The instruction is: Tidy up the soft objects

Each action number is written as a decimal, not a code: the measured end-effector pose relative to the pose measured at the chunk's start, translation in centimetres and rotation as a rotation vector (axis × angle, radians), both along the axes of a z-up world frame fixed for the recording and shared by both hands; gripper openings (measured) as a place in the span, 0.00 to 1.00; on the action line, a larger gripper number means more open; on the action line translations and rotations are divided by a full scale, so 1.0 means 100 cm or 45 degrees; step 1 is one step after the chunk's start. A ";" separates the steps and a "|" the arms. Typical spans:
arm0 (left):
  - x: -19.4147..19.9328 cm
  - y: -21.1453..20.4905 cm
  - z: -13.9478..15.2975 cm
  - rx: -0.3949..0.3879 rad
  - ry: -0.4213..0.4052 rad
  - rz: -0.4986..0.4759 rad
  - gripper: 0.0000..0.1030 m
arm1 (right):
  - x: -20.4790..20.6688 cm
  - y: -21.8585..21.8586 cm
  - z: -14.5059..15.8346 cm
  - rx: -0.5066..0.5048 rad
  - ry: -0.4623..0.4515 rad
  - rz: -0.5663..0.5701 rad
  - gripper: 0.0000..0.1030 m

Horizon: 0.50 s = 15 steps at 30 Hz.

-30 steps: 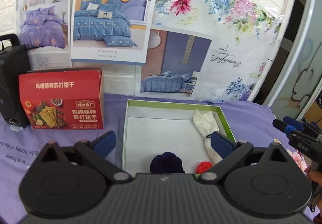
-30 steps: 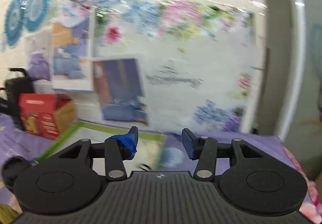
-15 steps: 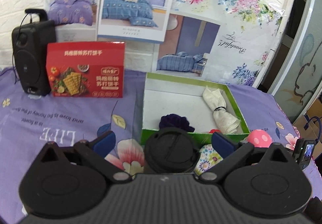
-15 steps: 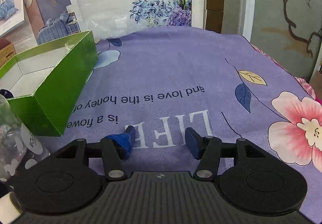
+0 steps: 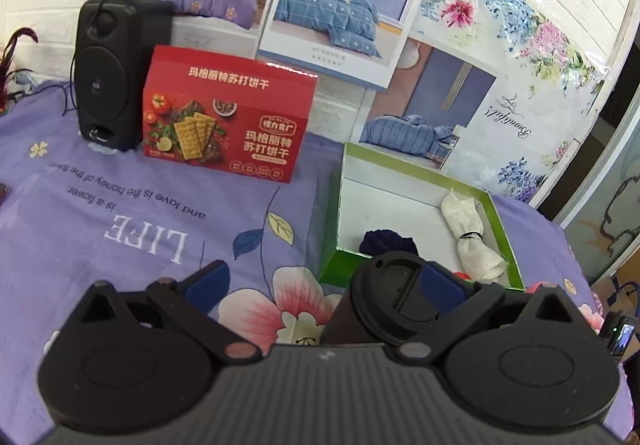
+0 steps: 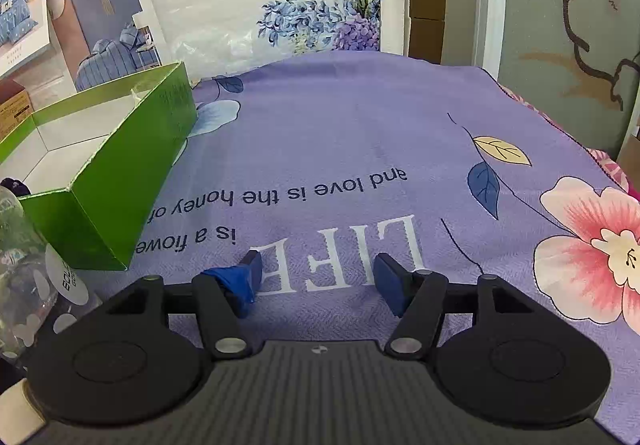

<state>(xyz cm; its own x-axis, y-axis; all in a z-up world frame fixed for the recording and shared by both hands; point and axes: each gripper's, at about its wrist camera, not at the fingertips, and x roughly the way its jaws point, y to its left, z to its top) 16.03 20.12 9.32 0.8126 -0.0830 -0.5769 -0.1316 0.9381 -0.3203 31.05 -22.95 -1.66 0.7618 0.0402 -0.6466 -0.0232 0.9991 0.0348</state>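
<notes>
White tied cloth bundle (image 5: 472, 235), dark purple yarn ball (image 5: 386, 241), green box (image 5: 506, 241)

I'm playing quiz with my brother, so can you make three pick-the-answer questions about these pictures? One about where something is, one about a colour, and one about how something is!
1. Where does the white bundled cloth lie?
A. Inside the green box
B. On top of the black speaker
C. Behind the red cracker box

2. What colour is the tablecloth?
A. Yellow
B. Purple
C. Brown

3. How is the right gripper?
A. Clamped on a sock
B. Holding a cup
C. Open, with nothing between its fingers

Answers: 1 A, the cloth rests against the box's right inner wall. 2 B, purple cloth with flowers and printed words shows in both views. 3 C, only the cloth's "LIFE" print shows through the gap, and the jaws are opening.
</notes>
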 end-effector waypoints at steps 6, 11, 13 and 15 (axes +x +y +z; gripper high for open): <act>-0.017 0.020 -0.004 0.014 0.018 0.099 0.97 | 0.000 0.000 -0.001 -0.001 0.000 0.002 0.48; -0.023 0.041 -0.012 0.058 0.041 0.176 0.97 | 0.000 0.001 -0.001 0.002 0.001 0.004 0.49; -0.020 0.049 -0.015 0.038 0.049 0.201 0.97 | 0.000 0.001 -0.001 0.001 0.001 0.003 0.49; -0.016 0.053 -0.019 0.011 0.068 0.203 0.97 | 0.000 0.001 -0.001 0.000 0.001 0.004 0.50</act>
